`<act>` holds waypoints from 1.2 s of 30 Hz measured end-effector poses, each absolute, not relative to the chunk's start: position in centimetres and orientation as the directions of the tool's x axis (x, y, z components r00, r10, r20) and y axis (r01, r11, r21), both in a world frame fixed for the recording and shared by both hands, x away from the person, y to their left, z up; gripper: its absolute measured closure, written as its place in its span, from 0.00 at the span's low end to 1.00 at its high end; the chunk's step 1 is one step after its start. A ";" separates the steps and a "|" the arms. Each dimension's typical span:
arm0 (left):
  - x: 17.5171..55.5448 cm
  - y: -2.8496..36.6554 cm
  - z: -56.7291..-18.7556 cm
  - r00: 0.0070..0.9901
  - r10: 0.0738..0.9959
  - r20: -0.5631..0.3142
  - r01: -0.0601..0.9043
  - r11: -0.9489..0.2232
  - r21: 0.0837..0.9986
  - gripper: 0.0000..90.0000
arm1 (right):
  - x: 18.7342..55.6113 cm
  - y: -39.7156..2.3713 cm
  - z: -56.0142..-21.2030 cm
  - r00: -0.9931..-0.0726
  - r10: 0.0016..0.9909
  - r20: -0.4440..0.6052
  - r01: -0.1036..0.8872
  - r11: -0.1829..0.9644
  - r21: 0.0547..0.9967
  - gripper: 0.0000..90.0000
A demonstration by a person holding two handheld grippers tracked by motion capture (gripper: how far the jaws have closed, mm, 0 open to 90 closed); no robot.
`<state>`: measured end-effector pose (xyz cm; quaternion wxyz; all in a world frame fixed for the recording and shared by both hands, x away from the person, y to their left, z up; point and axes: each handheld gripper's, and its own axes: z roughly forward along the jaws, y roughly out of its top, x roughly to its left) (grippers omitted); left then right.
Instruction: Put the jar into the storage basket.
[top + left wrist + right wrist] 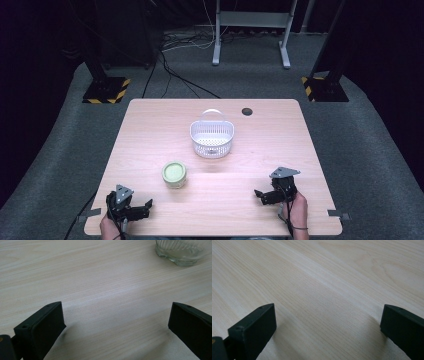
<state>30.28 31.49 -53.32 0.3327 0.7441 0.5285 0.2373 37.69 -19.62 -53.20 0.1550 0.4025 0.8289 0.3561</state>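
A small glass jar with a pale green lid (174,174) stands on the wooden table (150,130), left of centre. Behind it, near the middle, sits a white perforated basket (212,137) with its handle up. My left gripper (142,208) rests at the front left corner, open, with nothing between its jaws; in the left gripper view the jar's ribbed glass base (181,251) shows at the top right. My right gripper (261,195) lies at the front right, held by a hand, open over bare wood (324,297).
A dark round grommet hole (246,111) sits near the table's far edge. Beyond the table are grey carpet, black cables, a white metal frame (250,30) and two stands with yellow-black striped bases (106,90).
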 end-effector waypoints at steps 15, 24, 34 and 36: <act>30.0 31.2 -52.8 0.348 0.937 -0.024 0.622 -0.212 0.754 0.00 | 37.7 -19.6 -53.2 -0.648 0.761 0.031 0.547 0.435 0.715 0.00; 30.2 29.2 -51.6 0.383 0.923 0.019 0.609 -0.268 0.747 0.00 | 37.6 -19.5 -53.2 -0.650 0.760 0.016 0.541 0.448 0.712 0.00; 31.0 27.6 -50.2 0.410 0.911 0.036 0.603 -0.301 0.739 0.00 | 37.6 -19.4 -53.2 -0.652 0.758 0.014 0.540 0.451 0.711 0.00; 31.1 27.2 -49.9 0.414 0.909 0.040 0.597 -0.305 0.742 0.00 | 37.7 -19.5 -53.2 -0.655 0.756 0.019 0.539 0.449 0.713 0.00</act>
